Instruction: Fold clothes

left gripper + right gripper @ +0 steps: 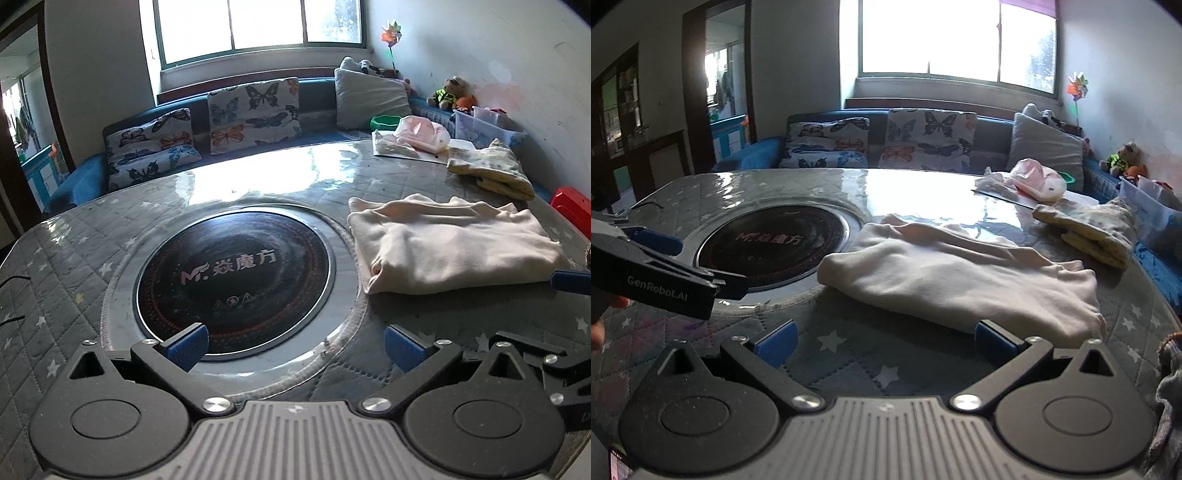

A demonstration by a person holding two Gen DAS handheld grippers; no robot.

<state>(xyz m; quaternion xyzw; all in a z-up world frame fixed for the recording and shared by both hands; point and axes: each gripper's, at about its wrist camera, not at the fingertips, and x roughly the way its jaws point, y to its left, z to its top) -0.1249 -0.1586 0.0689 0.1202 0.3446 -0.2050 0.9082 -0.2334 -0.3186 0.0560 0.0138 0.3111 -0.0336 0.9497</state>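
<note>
A folded cream garment (450,243) lies on the quilted table (55,266), right of the round cooktop (236,277). It also shows in the right wrist view (960,273). My left gripper (295,347) is open and empty, low over the table near the cooktop's front edge; it shows from the side in the right wrist view (665,258). My right gripper (884,341) is open and empty, just in front of the garment's near edge, its right finger (991,339) beside the cloth.
A folded yellow patterned cloth (491,170) and a pink garment (421,133) lie at the table's far right. A sofa with butterfly cushions (251,110) stands behind the table. A clear storage box (484,125) sits by the right wall. A red stool (572,210) stands at the right.
</note>
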